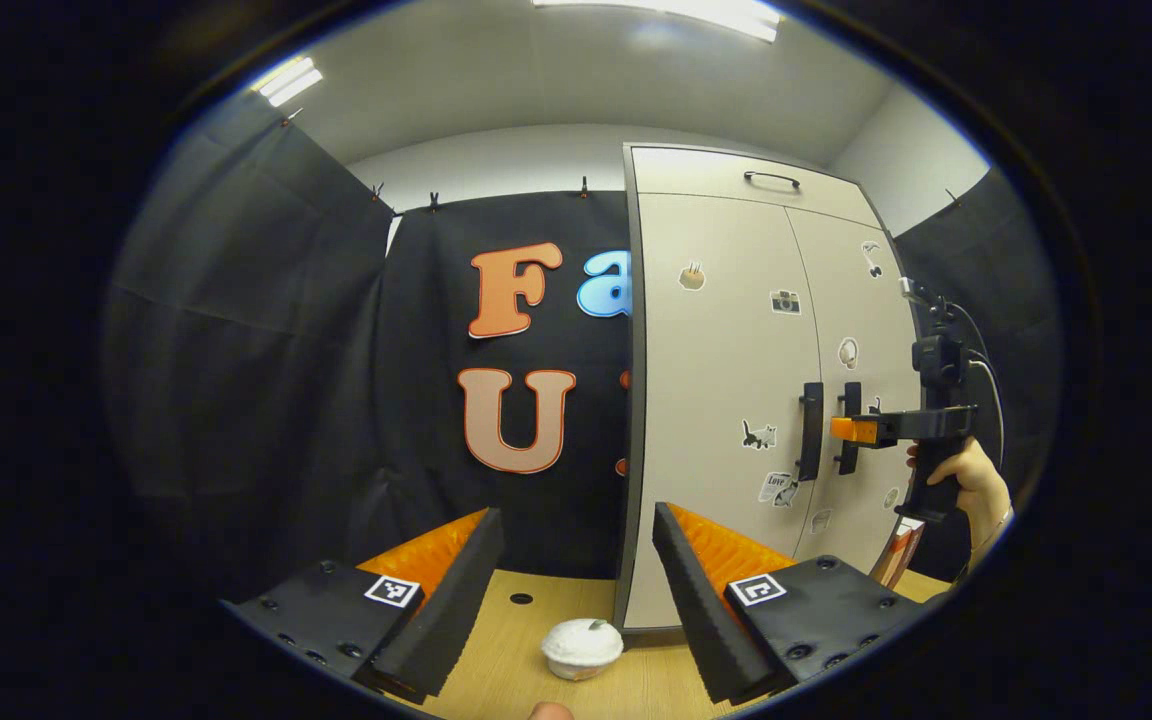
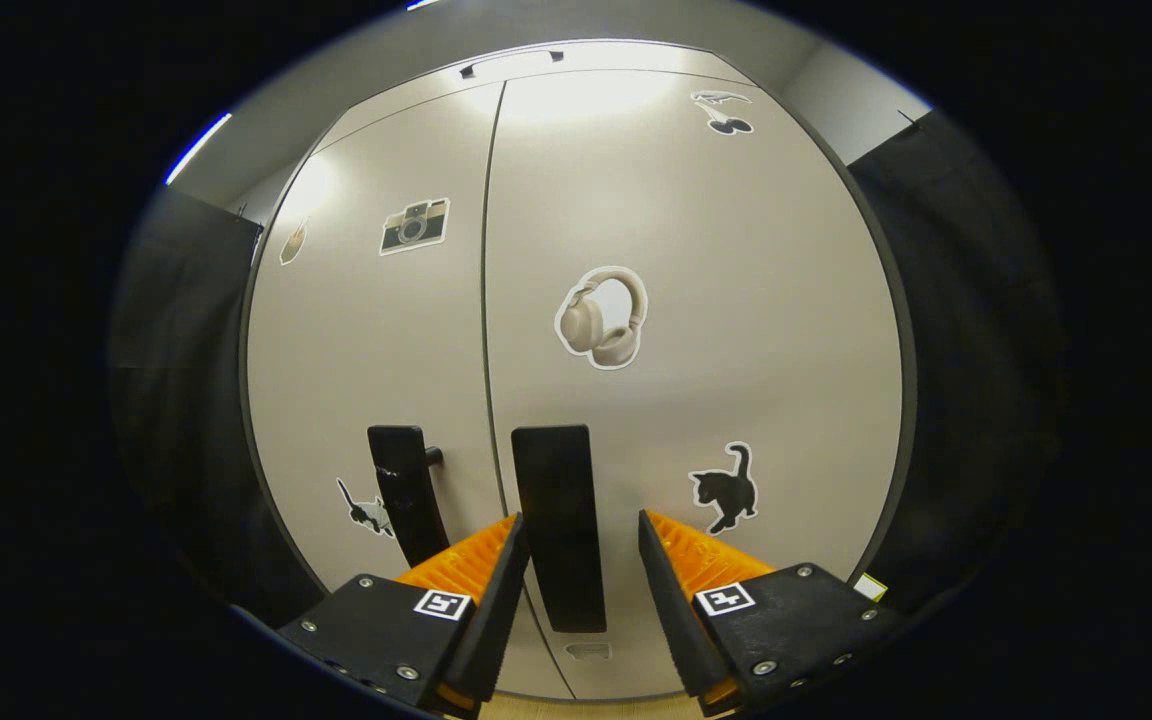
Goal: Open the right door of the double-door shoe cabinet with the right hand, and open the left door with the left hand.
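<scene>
The left tongs (image 1: 576, 560) hung wide and empty over the worktop (image 1: 496, 680), well back from the shut shoe cabinet (image 1: 736, 330). Rightward, the right tongs (image 2: 581, 560) stood wide astride the right door's upright handle (image 2: 558, 520), not yet gripping; the left handle (image 2: 402, 500) stood just beside.

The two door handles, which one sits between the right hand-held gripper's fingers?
The right door's handle, the one beside the black cat sticker; the left door's handle stands outside the open fingers.
</scene>
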### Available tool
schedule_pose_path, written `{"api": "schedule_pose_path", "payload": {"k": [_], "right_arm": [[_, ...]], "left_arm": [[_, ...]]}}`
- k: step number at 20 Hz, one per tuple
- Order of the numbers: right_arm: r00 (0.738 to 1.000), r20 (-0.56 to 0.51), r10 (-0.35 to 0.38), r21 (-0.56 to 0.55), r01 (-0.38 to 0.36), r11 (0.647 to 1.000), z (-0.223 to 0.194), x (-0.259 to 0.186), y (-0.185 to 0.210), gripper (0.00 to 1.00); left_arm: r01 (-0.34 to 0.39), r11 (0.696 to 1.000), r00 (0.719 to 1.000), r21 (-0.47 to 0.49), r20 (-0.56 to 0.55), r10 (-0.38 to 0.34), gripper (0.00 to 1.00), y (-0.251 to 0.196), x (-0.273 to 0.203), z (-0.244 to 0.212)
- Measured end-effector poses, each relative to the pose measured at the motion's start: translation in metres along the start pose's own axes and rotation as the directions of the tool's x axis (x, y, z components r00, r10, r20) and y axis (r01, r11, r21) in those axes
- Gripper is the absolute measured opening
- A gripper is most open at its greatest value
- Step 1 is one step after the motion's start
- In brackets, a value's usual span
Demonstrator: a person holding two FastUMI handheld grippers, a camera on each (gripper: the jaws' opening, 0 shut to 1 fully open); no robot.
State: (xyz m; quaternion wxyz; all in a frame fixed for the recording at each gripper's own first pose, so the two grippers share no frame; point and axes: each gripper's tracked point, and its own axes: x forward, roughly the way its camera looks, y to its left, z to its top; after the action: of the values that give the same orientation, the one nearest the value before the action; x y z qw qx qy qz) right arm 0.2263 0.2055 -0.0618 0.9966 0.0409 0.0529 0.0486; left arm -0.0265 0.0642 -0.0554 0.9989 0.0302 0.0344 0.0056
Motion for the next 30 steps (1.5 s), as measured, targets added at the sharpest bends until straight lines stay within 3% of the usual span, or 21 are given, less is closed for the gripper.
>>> {"api": "schedule_pose_path", "payload": {"k": [6, 14, 21, 30], "right_arm": [[0.999, -0.04, -0.011, 0.063, 0.013, 0.998, -0.016, 0.008, 0.004, 0.4], [1.0, -0.021, -0.01, 0.007, 0.01, 1.0, -0.014, -0.001, 0.003, 0.2], [0.997, -0.022, 0.068, -0.022, -0.069, 0.997, -0.012, -0.044, -0.003, 0.14], [0.99, -0.009, 0.138, -0.048, -0.138, 0.989, -0.005, -0.091, -0.023, 0.1]], "left_arm": [[0.001, 1.0, 1.0, -0.02, -0.01, -0.001, 0.96, -0.001, 0.002, -0.006], [-0.011, 1.0, 1.0, -0.025, -0.01, 0.011, 0.96, 0.0, -0.012, -0.004], [-0.04, 0.999, 0.999, -0.004, 0.014, 0.04, 0.98, 0.001, -0.026, 0.01], [0.024, 1.0, 1.0, -0.021, -0.006, -0.024, 0.96, -0.038, -0.036, 0.011]]}}
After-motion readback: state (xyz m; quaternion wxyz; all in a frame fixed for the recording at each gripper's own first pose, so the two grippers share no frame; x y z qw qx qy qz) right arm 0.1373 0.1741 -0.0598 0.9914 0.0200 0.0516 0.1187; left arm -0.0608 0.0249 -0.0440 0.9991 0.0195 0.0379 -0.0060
